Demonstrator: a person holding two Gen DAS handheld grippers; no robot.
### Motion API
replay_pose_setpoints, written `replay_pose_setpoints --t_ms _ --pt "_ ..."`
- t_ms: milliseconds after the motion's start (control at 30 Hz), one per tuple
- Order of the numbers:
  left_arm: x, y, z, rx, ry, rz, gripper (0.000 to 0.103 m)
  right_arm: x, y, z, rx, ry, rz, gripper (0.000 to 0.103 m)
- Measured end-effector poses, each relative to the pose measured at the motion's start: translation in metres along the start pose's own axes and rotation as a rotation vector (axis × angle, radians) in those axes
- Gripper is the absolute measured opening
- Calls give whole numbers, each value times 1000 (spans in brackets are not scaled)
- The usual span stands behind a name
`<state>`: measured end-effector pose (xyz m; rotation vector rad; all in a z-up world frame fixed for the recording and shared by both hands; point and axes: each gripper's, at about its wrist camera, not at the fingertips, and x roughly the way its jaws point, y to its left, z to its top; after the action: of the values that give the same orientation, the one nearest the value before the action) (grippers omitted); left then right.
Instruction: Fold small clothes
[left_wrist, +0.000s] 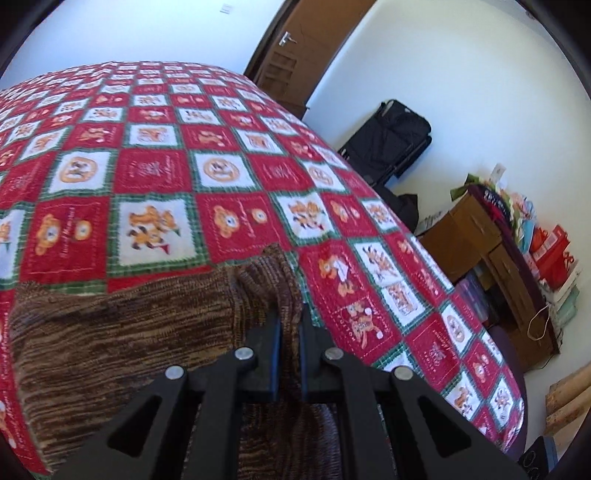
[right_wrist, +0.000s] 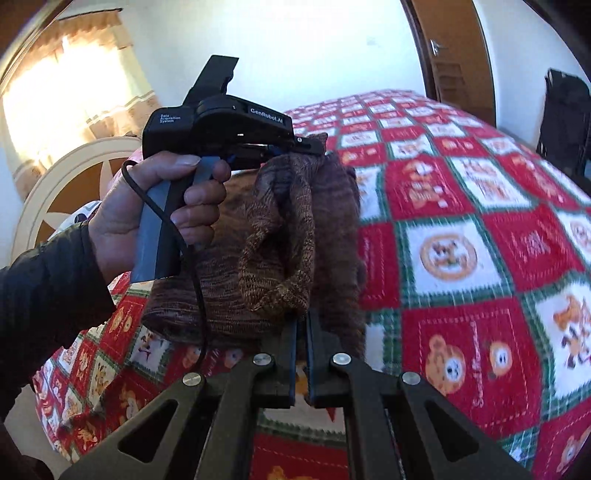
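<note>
A brown knitted garment (right_wrist: 295, 236) hangs in the air above the bed (left_wrist: 229, 122), pinched at two places. The left gripper (right_wrist: 310, 146), seen from the right wrist view with the person's left hand (right_wrist: 155, 214) wrapped round its grey handle, has its jaws pressed together on an upper edge of the knit. The right gripper (right_wrist: 301, 328) nips the lower hem, its jaws nearly closed with the fabric between them. From the left wrist view the left gripper (left_wrist: 290, 325) shows the same thing: blue-lined fingers squeezed onto a bunched fold, with the rest of the brown knitted garment (left_wrist: 122, 332) spreading away to the left over the red, white and green checked quilt (left_wrist: 332, 229) that covers the bed. Off to the side, against the white wall, a brown cardboard box (left_wrist: 476, 236) stands on the floor with coloured bags and papers (left_wrist: 532, 229) heaped over and beside it; what lies inside it I cannot make out. A black folded case (left_wrist: 388, 140) leans on the wall near the wooden door (left_wrist: 295, 55).
</note>
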<state>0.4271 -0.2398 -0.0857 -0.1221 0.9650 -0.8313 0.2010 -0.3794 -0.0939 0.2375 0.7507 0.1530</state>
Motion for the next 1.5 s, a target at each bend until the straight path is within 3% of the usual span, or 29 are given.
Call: replay_pose_setpoints --t_ms 133,167,233,300,333,533,567,600,667,733,867,933,967,1000,1133,1167,1300,1333,1400,1500 --pt "4 -10 -4 30 13 28 11 4 -9 -6 38 25 -3 4" --pt "1 -15 -6 45 8 34 16 6 -12 -7 50 37 4 4" --pt "-9 -25 -9 91 -8 39 27 7 -18 -8 81 45 8 4" --pt "-28 -34 -19 155 -56 84 60 5 -25 -7 116 33 -6 5" --pt "-35 -36 -23 173 -75 101 67 4 -29 -6 137 35 -13 5" --pt "-95 -18 -78 226 -162 216 70 -12 -39 5 174 3 -95 6" --pt "-97 -15 -85 228 -169 241 74 -15 -36 11 165 -10 -102 15" --pt "-103 -11 -96 233 -180 279 77 -16 -31 19 149 -23 -96 46" --pt "-112 -2 -116 224 -207 320 77 -17 -17 35 117 -55 -45 84" --pt "-114 6 -131 186 -205 309 78 -15 6 55 53 -117 32 84" --pt "-105 16 -144 140 -194 303 81 21 40 84 -67 -69 -3 83" --pt "-99 21 -148 127 -184 307 81 51 39 95 -55 7 -7 58" --pt "-96 22 -150 123 -171 306 81 64 34 98 -36 39 -24 24" --pt "-93 23 -151 127 -146 299 81 77 27 100 -26 75 -62 11" --pt "-80 23 -159 164 -39 295 83 94 1 96 -18 106 -183 10" --pt "-80 23 -159 169 -49 294 84 100 -9 93 5 139 -186 10" --pt "-78 21 -160 191 -51 299 89 96 -21 94 51 133 -155 13" --pt "-78 20 -160 196 -53 302 90 92 -20 95 55 128 -152 16" --pt "-78 21 -161 196 -55 304 92 78 -13 101 50 77 -203 35" --pt "-78 24 -161 181 -55 296 94 61 8 111 2 -13 -136 52"
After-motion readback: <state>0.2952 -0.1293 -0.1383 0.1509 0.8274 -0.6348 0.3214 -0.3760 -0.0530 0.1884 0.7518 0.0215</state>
